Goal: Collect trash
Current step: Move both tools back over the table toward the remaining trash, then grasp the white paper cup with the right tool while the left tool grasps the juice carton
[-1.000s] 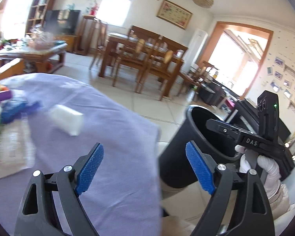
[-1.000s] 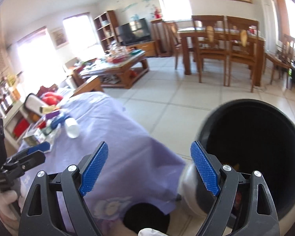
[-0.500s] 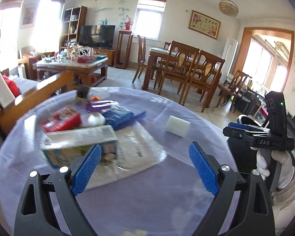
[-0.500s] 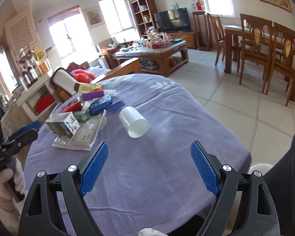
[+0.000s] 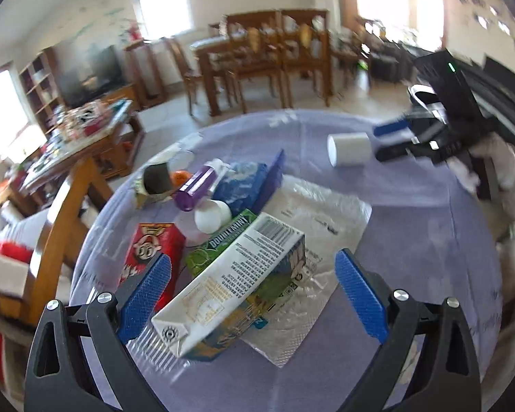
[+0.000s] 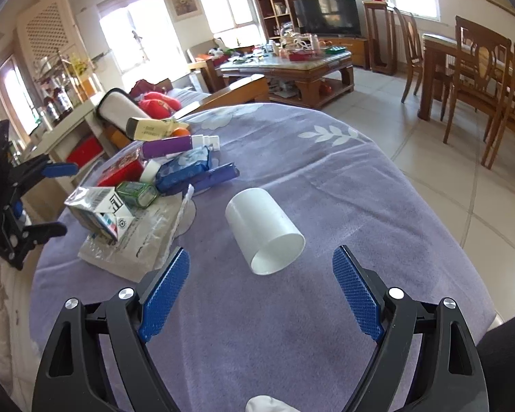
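**A:** Where's the trash?

**B:** Heaped on the purple tablecloth [image 6: 326,185]. A white paper cup [image 6: 264,231] lies on its side, apart from the heap, its open mouth toward the right gripper [image 6: 261,295]. That claw stands wide with nothing between its blue pads; the cup sits just beyond the fingertips.

**A:** And the left gripper [image 5: 252,297]?

**B:** Also spread wide and holding nothing. A milk carton [image 5: 230,288] lies tilted between and just beyond its pads, resting on a clear plastic bag [image 5: 322,226]. I see no pad pressing on it, though the carton's near end sits close to the left pad.

**A:** What else is in the heap?

**B:** A green mint box [image 5: 219,243], a red carton [image 5: 147,250], a purple tube [image 5: 194,187], a blue packet [image 5: 242,185] and a small white cap-like cup [image 5: 211,214]. The left view is blurred, so the far items, a dark round thing and something orange, are hard to make out.

**A:** Does one view add anything?

**B:** The right view is sharper: it shows a yellowish box [image 6: 151,128] at the heap's far edge, and the left gripper from the side at the frame's left edge, partly cut off, with a white sleeve [image 6: 3,309] below. The left view shows the right gripper behind the paper cup, blurred, held in a white-gloved hand [image 5: 498,164]. A dark shape at the right view's lower right corner is cut off; I can't identify it.
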Demonstrator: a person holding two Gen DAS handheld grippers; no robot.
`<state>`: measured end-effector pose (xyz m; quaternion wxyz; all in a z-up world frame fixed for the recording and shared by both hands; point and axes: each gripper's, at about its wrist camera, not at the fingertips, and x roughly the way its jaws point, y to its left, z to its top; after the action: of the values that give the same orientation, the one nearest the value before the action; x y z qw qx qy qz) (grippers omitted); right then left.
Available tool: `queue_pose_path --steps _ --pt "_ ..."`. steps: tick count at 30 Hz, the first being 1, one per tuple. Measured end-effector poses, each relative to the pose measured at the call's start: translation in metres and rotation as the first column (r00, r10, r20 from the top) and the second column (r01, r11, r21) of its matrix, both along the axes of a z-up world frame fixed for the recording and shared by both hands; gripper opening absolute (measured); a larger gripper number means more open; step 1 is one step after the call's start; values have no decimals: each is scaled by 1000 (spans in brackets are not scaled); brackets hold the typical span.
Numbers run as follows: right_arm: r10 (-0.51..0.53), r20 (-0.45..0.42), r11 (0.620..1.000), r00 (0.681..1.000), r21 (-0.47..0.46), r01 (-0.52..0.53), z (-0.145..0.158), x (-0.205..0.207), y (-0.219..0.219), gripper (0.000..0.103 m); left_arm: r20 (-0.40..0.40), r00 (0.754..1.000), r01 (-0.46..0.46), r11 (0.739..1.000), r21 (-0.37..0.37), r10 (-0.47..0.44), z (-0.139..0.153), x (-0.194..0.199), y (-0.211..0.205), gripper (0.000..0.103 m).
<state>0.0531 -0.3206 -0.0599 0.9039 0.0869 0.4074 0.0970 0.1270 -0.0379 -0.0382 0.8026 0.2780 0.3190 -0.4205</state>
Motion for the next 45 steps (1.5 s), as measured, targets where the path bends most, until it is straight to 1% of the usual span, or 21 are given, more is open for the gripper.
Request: queue_pose_path --steps 2,3,6,9,11,12,13,14,15,16,18,19,20,21,23,25,28,31,38,43,45 --pt "10 -11 1000 1000 0 -10 -3 9 0 84 -11 999 45 997 57 -45 -9 6 -5 95" --pt "16 -15 1000 1000 -1 -16 -4 12 0 84 -25 998 60 996 72 -59 -12 9 -6 95" --pt "38 -37 999 999 2 -38 -8 21 0 84 -73 994 87 994 72 -81 -21 18 -7 95" --pt "51 -48 999 997 7 -51 -8 28 1 84 -97 993 76 996 46 -71 -26 24 -4 93" --pt "53 -59 999 997 7 -53 -9 32 1 84 -119 991 65 998 18 -62 -28 27 -4 84" --pt "54 -68 999 996 7 -53 -11 34 1 84 -131 990 58 998 9 -57 -29 27 -3 77" --pt "55 -77 998 996 4 -55 -11 36 1 84 -133 990 51 999 6 -50 -30 25 -2 72" --pt "60 -86 998 994 1 -60 -12 37 3 81 -133 990 47 999 2 -46 -30 24 -2 69" --pt "66 -97 998 993 -3 -67 -14 39 4 77 -143 989 43 999 -6 -44 -30 23 -2 62" --pt "72 -109 997 991 -10 -73 -15 41 7 69 -156 987 34 999 -14 -36 -30 23 -3 55" --pt "74 -117 996 990 -36 -79 -16 42 11 63 -176 984 4 1000 -27 -9 -31 22 -3 51" --pt "78 -119 996 990 -44 -84 -17 42 14 51 -181 983 -9 999 -36 2 -31 20 -2 48" --pt "75 -119 995 990 -59 -82 -18 42 17 46 -189 982 -22 999 -44 14 -32 20 -2 45" --pt "72 -119 995 990 -66 -80 -18 43 18 45 -193 981 -44 998 -54 33 -33 18 -1 42" --pt "74 -118 995 990 -57 -81 -18 42 18 41 -186 980 -91 993 -76 76 -31 14 2 42" --pt "70 -115 996 991 -49 -76 -18 41 18 41 -181 977 -136 984 -111 115 -28 11 8 42" --pt "63 -97 998 993 -25 -65 -15 36 15 41 -185 967 -208 961 -181 174 -21 6 18 42" --pt "56 -84 998 995 -4 -56 -11 27 11 41 -187 960 -252 937 -241 210 -10 -3 23 42" --pt "30 -24 998 999 52 -29 12 -6 -8 41 -169 966 -243 910 -337 195 15 -29 7 42" --pt "-7 28 998 1000 59 5 31 -41 -30 41 -145 971 -231 897 -377 189 25 -48 -20 42" --pt "-25 47 998 999 58 22 38 -55 -41 41 -153 972 -227 888 -400 180 28 -56 -34 42"
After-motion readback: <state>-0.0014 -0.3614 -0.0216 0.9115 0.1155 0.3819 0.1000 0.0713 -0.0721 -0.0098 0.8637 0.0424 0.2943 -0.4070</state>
